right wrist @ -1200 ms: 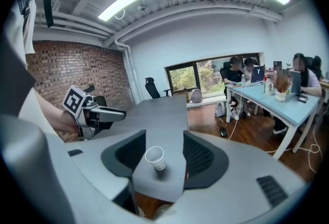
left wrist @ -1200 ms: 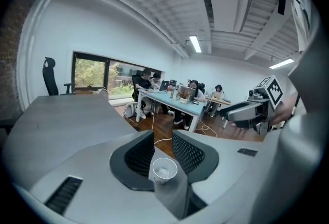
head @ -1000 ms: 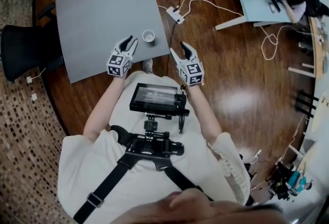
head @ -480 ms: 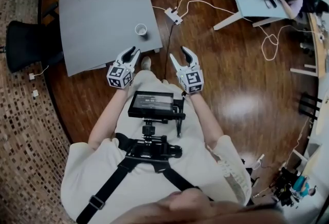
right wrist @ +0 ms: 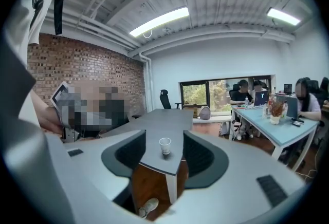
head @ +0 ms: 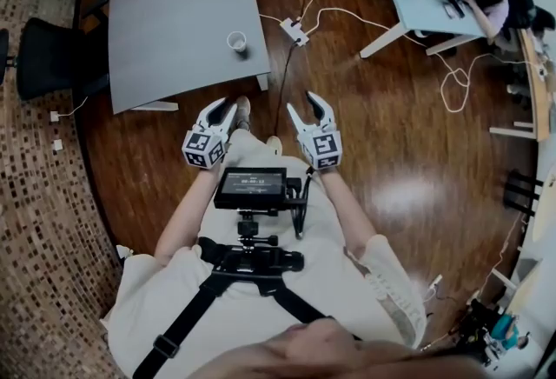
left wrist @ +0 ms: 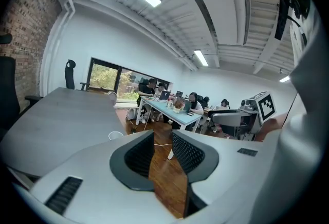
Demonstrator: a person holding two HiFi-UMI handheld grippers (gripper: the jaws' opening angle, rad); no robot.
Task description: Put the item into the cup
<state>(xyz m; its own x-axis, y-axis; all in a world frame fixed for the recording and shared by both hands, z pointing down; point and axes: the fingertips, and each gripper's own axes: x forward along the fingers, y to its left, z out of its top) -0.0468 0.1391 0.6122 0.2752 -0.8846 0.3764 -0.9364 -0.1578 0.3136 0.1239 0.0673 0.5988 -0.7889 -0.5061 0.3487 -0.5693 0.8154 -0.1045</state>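
Holding left gripper [head: 222,109] and right gripper [head: 303,105] side by side over the wooden floor [head: 382,108], jaws of both spread wide, pinching nothing. Facing a white paper cup [head: 236,41], upright by the grey table's [head: 165,12] near corner, well ahead of both claws; seen from afar through the right gap, just left of the left one.
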